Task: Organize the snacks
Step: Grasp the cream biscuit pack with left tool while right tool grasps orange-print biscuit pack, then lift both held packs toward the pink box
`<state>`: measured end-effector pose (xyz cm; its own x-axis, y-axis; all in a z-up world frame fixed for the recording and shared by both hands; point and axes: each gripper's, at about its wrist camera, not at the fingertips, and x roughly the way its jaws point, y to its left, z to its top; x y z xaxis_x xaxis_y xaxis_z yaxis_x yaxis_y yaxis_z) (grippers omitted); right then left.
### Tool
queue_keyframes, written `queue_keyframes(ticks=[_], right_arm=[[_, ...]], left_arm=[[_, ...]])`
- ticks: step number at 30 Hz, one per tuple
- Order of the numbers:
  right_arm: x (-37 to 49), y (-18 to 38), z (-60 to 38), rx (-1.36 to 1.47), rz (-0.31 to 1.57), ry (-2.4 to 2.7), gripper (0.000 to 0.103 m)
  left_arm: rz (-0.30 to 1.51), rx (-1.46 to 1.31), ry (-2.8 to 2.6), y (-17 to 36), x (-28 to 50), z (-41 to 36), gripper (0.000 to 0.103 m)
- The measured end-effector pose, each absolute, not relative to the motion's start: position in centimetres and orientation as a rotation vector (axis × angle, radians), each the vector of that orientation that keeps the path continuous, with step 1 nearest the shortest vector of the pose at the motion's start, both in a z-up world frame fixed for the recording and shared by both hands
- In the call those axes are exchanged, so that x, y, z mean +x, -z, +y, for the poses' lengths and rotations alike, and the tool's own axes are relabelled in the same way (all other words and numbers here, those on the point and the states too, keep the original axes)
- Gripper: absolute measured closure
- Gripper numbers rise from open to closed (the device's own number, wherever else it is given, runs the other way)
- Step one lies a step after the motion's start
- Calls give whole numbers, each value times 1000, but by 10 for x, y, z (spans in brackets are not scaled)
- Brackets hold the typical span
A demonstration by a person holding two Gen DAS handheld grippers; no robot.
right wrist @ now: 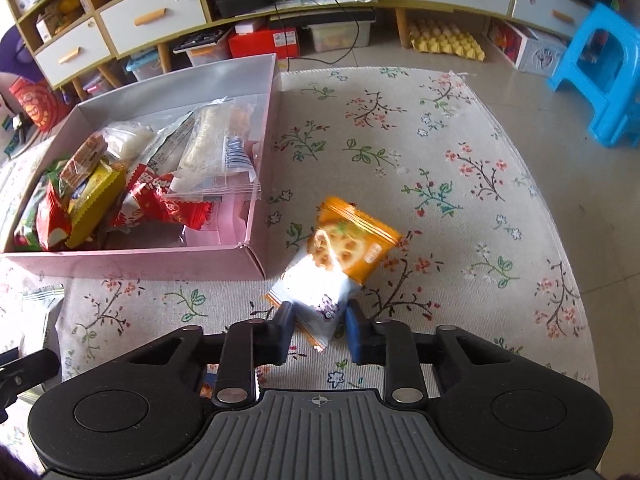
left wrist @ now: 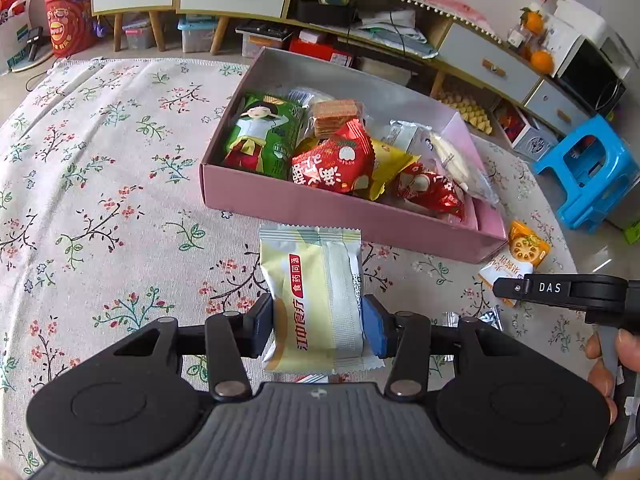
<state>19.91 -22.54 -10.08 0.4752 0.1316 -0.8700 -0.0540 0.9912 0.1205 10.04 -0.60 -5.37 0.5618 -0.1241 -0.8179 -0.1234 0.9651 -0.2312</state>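
A pink box (left wrist: 352, 216) on the floral cloth holds several snack packets; it also shows in the right wrist view (right wrist: 136, 266). My left gripper (left wrist: 318, 322) is shut on a pale yellow and white packet (left wrist: 316, 300), held above the cloth just in front of the box. My right gripper (right wrist: 318, 330) is shut on the lower end of an orange and white cracker packet (right wrist: 340, 260), to the right of the box's near corner. That packet also shows in the left wrist view (left wrist: 516, 256), with the right gripper's finger (left wrist: 552, 288) over it.
The floral tablecloth (right wrist: 460, 184) covers a round table. A blue plastic stool (right wrist: 600, 72) stands on the floor to the right. Cabinets with drawers (right wrist: 160, 20), storage bins and an egg tray (right wrist: 444, 42) line the far side. A silver wrapper (left wrist: 486, 318) lies near my left gripper.
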Motion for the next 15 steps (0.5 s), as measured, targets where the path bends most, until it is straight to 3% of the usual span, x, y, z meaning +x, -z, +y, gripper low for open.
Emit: queue_keyframes(ticks=[6, 15], right_arm=[[197, 95, -236, 149, 1081, -122, 93], [199, 84, -272, 317, 1064, -113, 97]], left_arm=[[967, -290, -4, 50, 100, -1, 59], [943, -330, -12, 45, 99, 11, 59]])
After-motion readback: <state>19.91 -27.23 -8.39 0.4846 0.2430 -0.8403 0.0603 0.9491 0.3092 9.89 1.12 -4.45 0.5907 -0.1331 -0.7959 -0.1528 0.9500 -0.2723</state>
